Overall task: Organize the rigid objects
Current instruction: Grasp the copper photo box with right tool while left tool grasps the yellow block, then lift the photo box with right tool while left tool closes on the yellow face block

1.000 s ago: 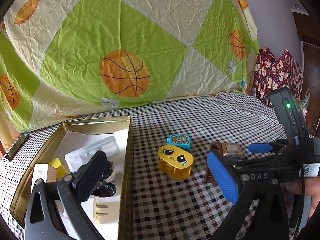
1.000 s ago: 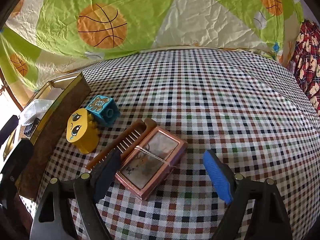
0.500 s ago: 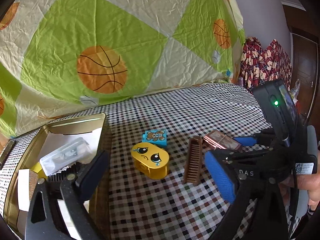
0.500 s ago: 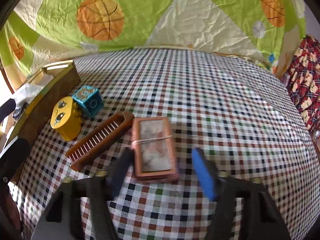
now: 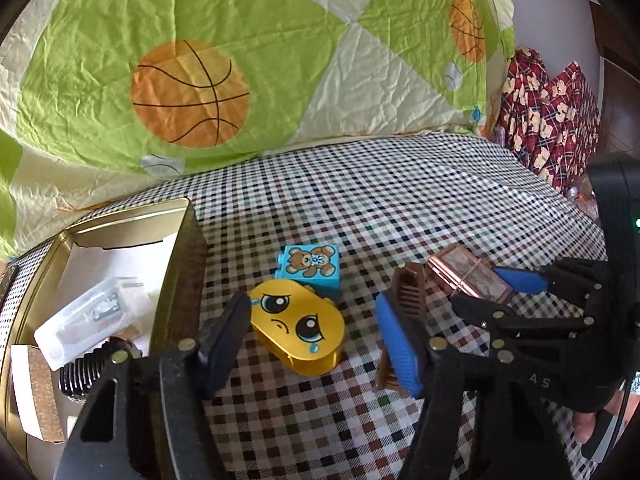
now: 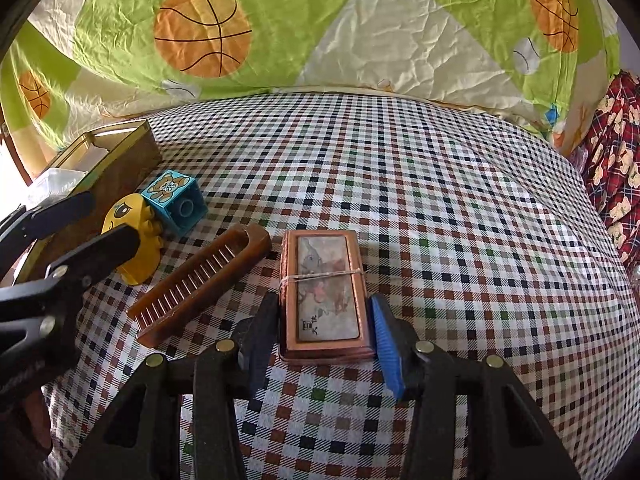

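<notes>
A: Where do the things to be sorted lie?

B: On the checked cloth of the worktop (image 6: 400, 184). The yellow face block (image 5: 298, 330) lies near the middle, with the blue bear block (image 5: 310, 266) touching it on its far side. Right of them lies the brown comb (image 6: 200, 284), and right of that the copper-framed box (image 6: 324, 292), bound round the middle with a thin band.

A: And the gold tin?

B: The gold tin (image 5: 182, 264) stands at the left edge, open at the top. Inside it are a clear plastic case (image 5: 92, 320), white paper and a dark ribbed thing that I cannot identify.

A: What are the right jaws doing?

B: The right gripper (image 6: 320, 340) has its jaws pinching the near end of the copper-framed box, the black pad on the left side and the blue pad on the right. The box lies flat on the cloth.

A: And the left?

B: The left gripper (image 5: 308, 348) has the yellow face block between its jaws, and they are closing. The black pad sits at the block's left end; the blue pad stands apart on the right, close to the comb. The block is not pinched.

A: What is behind?

B: A green and cream sheet printed with basketballs (image 6: 360, 20) hangs across the far side.
</notes>
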Motion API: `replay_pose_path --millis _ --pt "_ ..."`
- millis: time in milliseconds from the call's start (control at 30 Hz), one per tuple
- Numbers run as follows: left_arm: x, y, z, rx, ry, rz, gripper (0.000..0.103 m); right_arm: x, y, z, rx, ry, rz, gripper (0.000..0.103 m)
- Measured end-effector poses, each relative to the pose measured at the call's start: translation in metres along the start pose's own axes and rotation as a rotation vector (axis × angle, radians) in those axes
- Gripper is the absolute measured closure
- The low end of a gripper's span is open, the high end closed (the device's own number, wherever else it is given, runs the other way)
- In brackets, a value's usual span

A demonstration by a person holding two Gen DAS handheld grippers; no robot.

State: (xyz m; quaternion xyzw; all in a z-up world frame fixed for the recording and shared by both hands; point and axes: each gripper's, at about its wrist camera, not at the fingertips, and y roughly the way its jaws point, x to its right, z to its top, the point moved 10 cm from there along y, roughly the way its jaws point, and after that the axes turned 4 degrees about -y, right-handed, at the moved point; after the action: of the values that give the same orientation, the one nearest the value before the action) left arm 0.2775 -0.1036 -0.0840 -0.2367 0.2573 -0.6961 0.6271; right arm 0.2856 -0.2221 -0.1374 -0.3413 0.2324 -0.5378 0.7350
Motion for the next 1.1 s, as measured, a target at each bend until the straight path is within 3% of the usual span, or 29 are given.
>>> replay_pose_path --millis 200,333,600,733,800,867,1000,1067,1100 --pt "-0.003 0.009 -0.001 -0.024 -0.013 0.004 0.040 0.001 -0.001 0.000 0.000 -0.006 -0.006 0.055" --pt "-0.004 0.008 0.000 -0.015 0.001 0.012 0.069 0.001 -0.001 -0.001 0.001 -0.004 -0.004 0.055" --pt "-0.002 0.007 0.001 -0.017 0.017 0.018 0.067 0.000 -0.001 0.000 0.001 -0.007 -0.008 0.055" --pt "0.007 0.004 -0.002 -0.018 0.037 -0.022 0.067 0.000 -0.001 -0.001 0.002 -0.004 -0.004 0.055" --pt "0.009 0.002 -0.004 -0.021 0.030 -0.052 0.053 0.000 -0.001 -0.001 0.002 0.001 0.001 0.055" --pt "0.001 0.002 -0.005 -0.028 -0.012 -0.062 0.026 0.000 0.000 -0.001 0.003 0.002 0.002 0.055" --pt "-0.014 0.002 -0.005 -0.029 -0.078 -0.067 0.022 0.000 0.000 -0.001 0.004 0.003 0.002 0.055" --pt "-0.023 0.003 -0.006 -0.031 -0.077 -0.018 0.014 -0.001 0.000 -0.001 0.004 0.004 0.003 0.055" --pt "-0.025 0.003 -0.006 -0.029 -0.081 -0.027 0.014 -0.001 0.000 -0.001 0.004 0.004 0.003 0.055"
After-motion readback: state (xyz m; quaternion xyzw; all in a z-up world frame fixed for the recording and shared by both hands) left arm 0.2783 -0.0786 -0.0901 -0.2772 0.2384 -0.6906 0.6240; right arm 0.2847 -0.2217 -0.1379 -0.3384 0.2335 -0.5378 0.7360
